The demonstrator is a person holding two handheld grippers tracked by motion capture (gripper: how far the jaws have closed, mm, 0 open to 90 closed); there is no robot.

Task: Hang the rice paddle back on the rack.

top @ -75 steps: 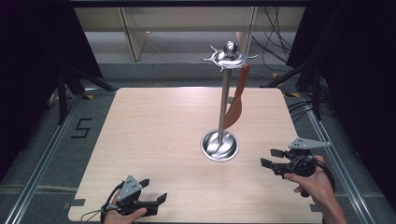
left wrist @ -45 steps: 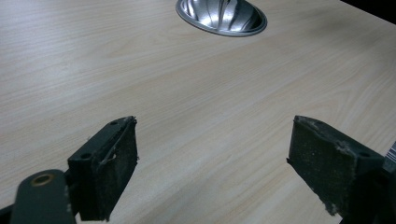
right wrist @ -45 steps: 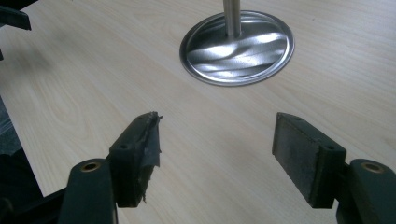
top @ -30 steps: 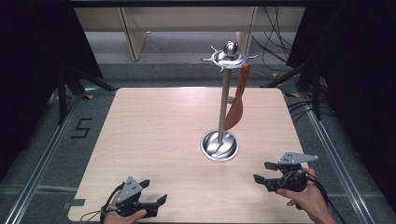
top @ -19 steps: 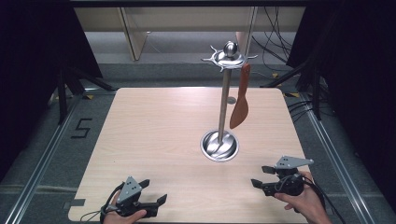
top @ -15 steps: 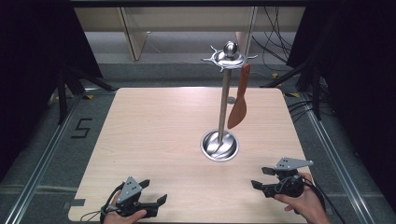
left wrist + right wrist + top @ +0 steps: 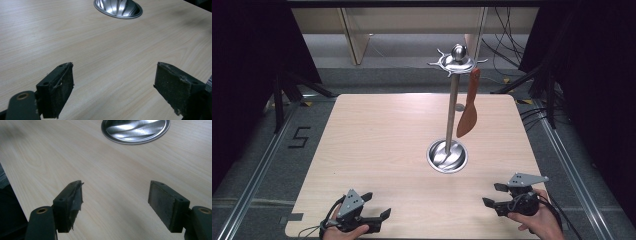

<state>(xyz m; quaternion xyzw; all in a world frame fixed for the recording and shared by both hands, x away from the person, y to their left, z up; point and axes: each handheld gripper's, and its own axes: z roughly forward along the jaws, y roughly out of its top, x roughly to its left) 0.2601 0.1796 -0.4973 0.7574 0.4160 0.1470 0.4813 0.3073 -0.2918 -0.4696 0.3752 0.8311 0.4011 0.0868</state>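
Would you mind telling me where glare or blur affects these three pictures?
High view: sharp; glare on the stand's round metal base, surroundings dark. Left gripper view: base shows bright streaked reflections, and the open jaws near the lens are slightly soft. Right gripper view: similar streaks on the base, with the table blurred at top left.

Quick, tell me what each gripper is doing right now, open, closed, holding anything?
Left gripper: open, holding nothing, above bare table.
Right gripper: open, holding nothing, above bare table.
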